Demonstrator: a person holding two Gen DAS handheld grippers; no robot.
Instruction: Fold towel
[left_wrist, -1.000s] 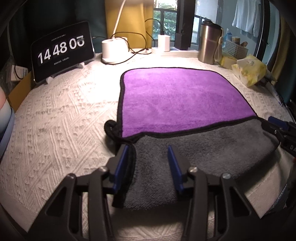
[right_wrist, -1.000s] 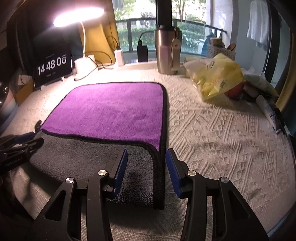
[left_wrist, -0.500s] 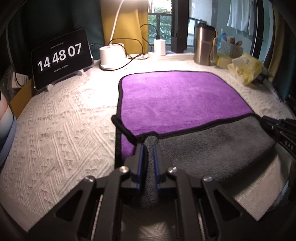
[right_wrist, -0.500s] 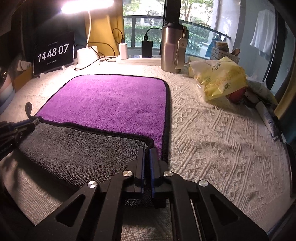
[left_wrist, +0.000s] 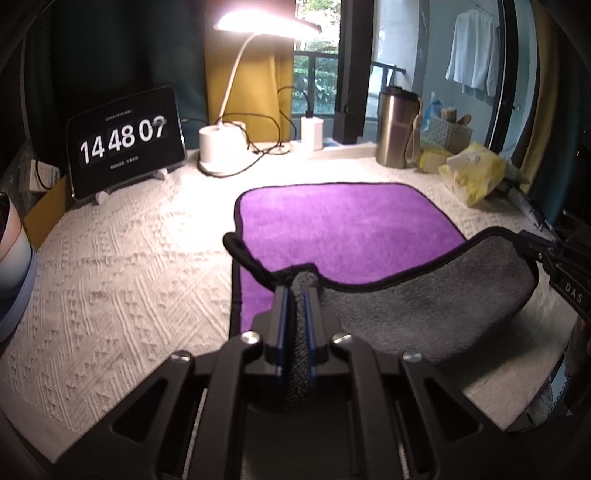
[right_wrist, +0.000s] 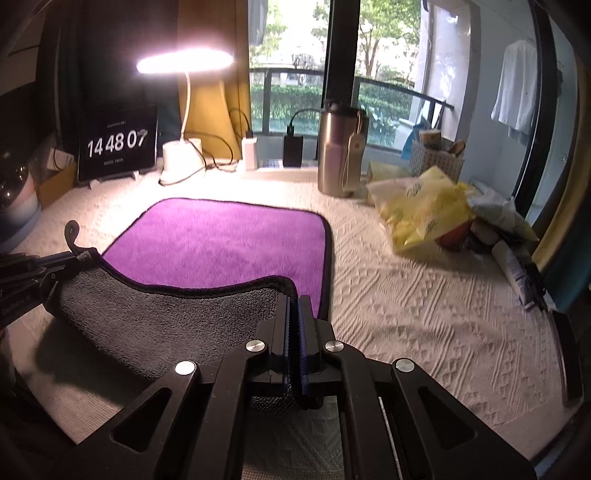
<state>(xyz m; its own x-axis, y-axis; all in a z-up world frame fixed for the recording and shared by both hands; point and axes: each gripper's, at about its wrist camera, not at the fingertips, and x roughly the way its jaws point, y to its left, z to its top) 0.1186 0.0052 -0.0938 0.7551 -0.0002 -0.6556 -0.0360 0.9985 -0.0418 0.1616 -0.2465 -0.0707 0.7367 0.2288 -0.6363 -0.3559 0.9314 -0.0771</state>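
Observation:
A towel, purple (left_wrist: 343, 229) on one side and grey (left_wrist: 424, 306) on the other with black edging, lies on the white textured tablecloth. Its near edge is turned up, grey side showing. My left gripper (left_wrist: 297, 291) is shut on the towel's near left corner and holds it above the table. My right gripper (right_wrist: 293, 301) is shut on the near right corner (right_wrist: 273, 286), also lifted. The right gripper shows at the right edge of the left wrist view (left_wrist: 554, 254); the left gripper shows at the left edge of the right wrist view (right_wrist: 33, 266).
At the back stand a tablet clock (left_wrist: 125, 142), a lit desk lamp (left_wrist: 218, 147), a charger (left_wrist: 312, 133) and a steel tumbler (left_wrist: 397, 133). A yellow bag (right_wrist: 421, 210) and tubes (right_wrist: 517, 266) lie at the right. A round object (left_wrist: 11, 266) sits at the far left.
Both grippers closed on the towel's near corners and have risen, lifting the grey near edge off the table. The views now sit higher above the table.

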